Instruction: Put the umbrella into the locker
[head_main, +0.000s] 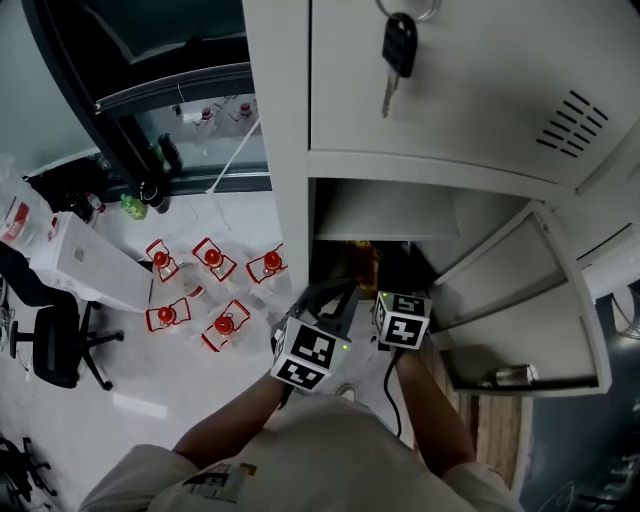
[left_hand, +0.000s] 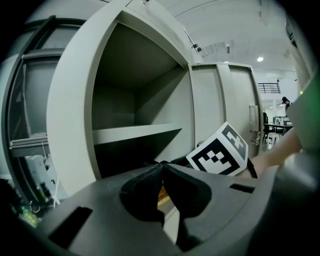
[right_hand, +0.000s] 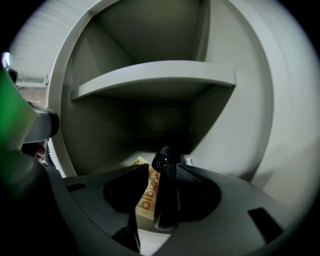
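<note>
The black folded umbrella stands upright in the lower locker compartment, under the shelf. It is between the jaws of my right gripper. The right jaw lies against it, while a gap shows on the left side, so the jaws are open. Behind the umbrella leans a tan box with orange print. In the head view both grippers reach into the dark locker opening; the right gripper is deeper in. My left gripper is shut with nothing in it, beside the right gripper's marker cube.
The locker door hangs open to the right. A key hangs from the closed door above. On the floor to the left are several red-and-white objects, a white box and an office chair.
</note>
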